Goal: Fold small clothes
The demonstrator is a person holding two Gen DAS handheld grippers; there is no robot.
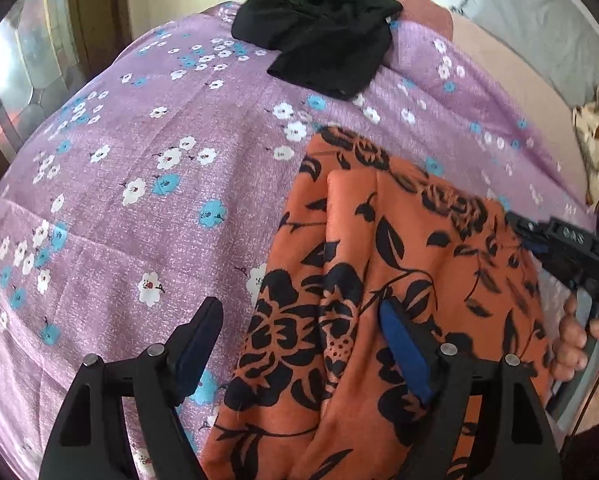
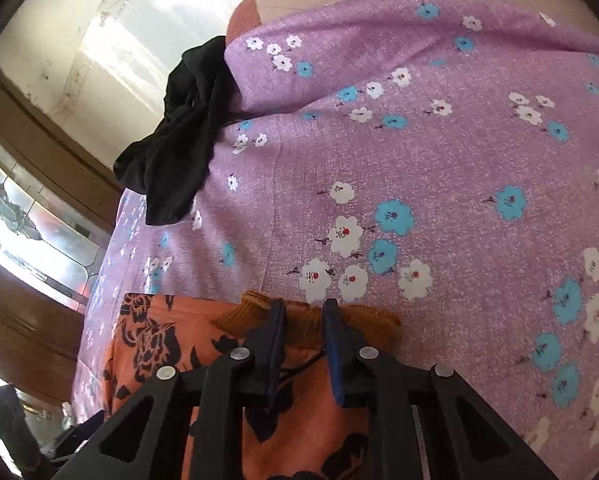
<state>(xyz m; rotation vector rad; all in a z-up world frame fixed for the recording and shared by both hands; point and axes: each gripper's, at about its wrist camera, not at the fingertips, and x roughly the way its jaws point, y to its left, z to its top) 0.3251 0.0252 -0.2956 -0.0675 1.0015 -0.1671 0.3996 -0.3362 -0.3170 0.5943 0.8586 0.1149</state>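
An orange, black-flowered cloth garment (image 1: 379, 280) is laid on the lilac flowered bedsheet (image 1: 139, 200). Its ribbed waistband (image 2: 307, 320) is clamped by the right gripper (image 2: 304, 312). The left gripper (image 1: 299, 320) is held apart, astride the garment's near part. A fold is judged begun; next, the waistband would be carried across.

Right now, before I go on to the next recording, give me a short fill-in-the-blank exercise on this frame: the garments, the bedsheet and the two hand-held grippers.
1. The orange garment carries a floral print in ____.
2. The right hand-held gripper is shut on the garment's ribbed ____ edge.
3. The left hand-held gripper has its jaws ____, one finger on either side of a fold of the orange cloth.
4. A crumpled ____ garment lies at the far edge of the purple flowered sheet.

Missing words: black; mustard; open; black
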